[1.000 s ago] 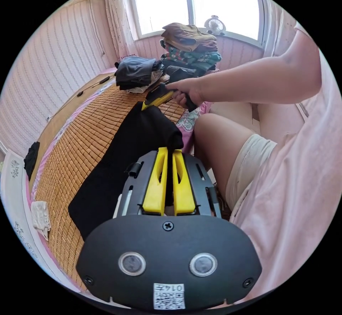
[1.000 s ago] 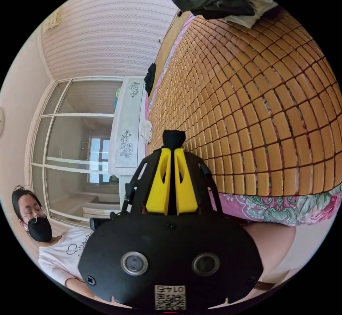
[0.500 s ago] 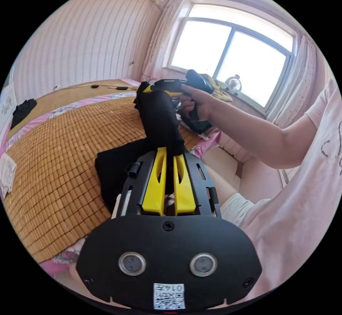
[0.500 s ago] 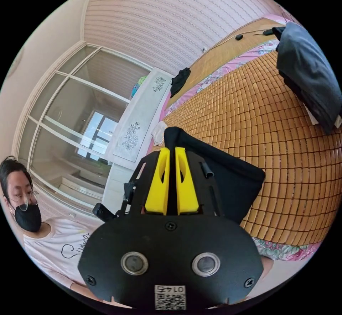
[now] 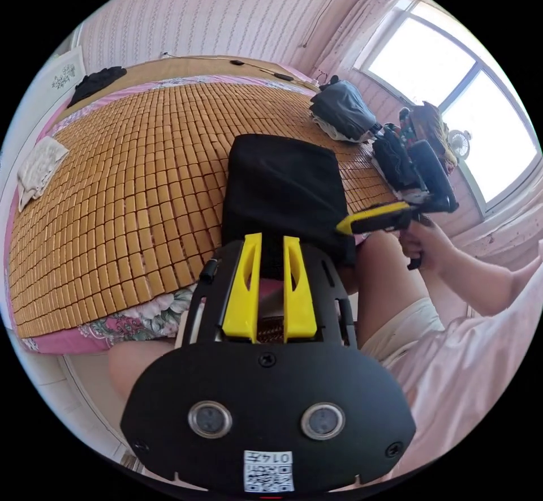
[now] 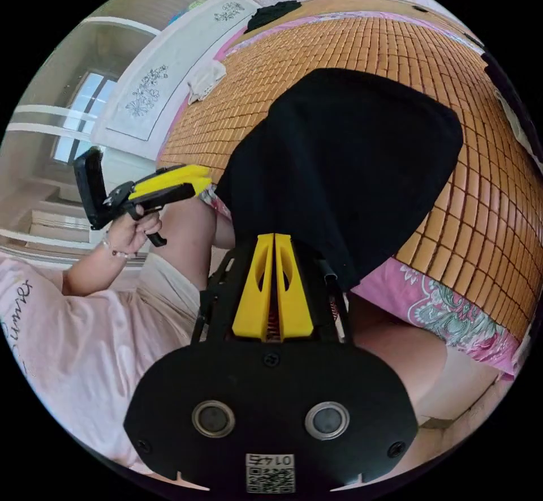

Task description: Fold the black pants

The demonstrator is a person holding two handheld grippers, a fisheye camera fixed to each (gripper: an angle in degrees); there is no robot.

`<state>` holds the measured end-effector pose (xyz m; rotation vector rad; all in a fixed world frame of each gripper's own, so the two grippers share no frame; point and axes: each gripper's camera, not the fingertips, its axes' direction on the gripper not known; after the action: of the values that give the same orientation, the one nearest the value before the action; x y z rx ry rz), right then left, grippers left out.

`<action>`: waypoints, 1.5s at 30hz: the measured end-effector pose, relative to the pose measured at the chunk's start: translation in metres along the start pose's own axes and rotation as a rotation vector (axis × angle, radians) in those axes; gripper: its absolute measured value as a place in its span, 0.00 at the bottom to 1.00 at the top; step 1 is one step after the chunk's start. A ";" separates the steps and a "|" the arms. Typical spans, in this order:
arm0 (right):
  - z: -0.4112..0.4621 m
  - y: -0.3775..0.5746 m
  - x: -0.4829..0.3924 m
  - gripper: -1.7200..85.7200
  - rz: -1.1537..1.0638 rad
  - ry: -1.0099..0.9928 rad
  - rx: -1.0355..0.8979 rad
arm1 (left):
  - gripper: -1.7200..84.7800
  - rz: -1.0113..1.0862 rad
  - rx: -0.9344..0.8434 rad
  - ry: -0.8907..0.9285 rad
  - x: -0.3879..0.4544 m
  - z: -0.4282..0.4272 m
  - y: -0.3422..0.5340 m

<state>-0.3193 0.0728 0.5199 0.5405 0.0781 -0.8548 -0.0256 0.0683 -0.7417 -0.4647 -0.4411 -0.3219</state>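
Note:
The black pants (image 5: 283,189) lie folded in a thick rectangle on the bamboo mat (image 5: 141,155), at the near edge of the bed. My left gripper (image 5: 270,239) hovers over their near edge, its yellow jaws apart and nothing between them. My right gripper (image 5: 343,228), held in a hand, has its jaws together at the pants' near right corner. In the right gripper view the black pants (image 6: 350,150) spread just beyond my right gripper (image 6: 274,238), which pinches their edge. To their left is my left gripper (image 6: 205,177), held in a hand.
A dark grey folded pile (image 5: 342,107) and a taller stack of clothes (image 5: 421,138) sit on the far right by the window. A white cloth (image 5: 37,161) and a black item (image 5: 96,77) lie at the left. The person's legs press against the bed edge.
The pants, held up by both grippers before, now lie folded over and flat on the mat. My left gripper has opened and let go. Both cameras have swung down towards the bed.

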 end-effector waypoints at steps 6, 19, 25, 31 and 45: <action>0.036 -0.003 -0.006 0.03 0.019 0.065 -0.084 | 0.10 0.033 -0.159 -0.160 -0.016 0.083 -0.030; -0.064 0.015 0.079 0.22 0.363 -0.037 0.384 | 0.18 0.003 -0.005 -0.040 -0.091 0.087 -0.074; -0.054 0.018 0.085 0.15 0.450 -0.138 0.492 | 0.21 -0.053 -0.165 0.119 -0.129 0.169 -0.126; -0.053 0.008 0.077 0.14 0.447 -0.166 0.483 | 0.15 -0.127 -0.203 0.289 -0.162 0.199 -0.124; -0.170 -0.102 0.009 0.04 -0.039 -0.081 0.433 | 0.06 -0.288 0.030 0.392 -0.168 0.183 -0.099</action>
<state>-0.3635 0.0947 0.3280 0.9105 -0.1749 -0.9357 -0.2695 0.1074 -0.6391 -0.2977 -0.1275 -0.6698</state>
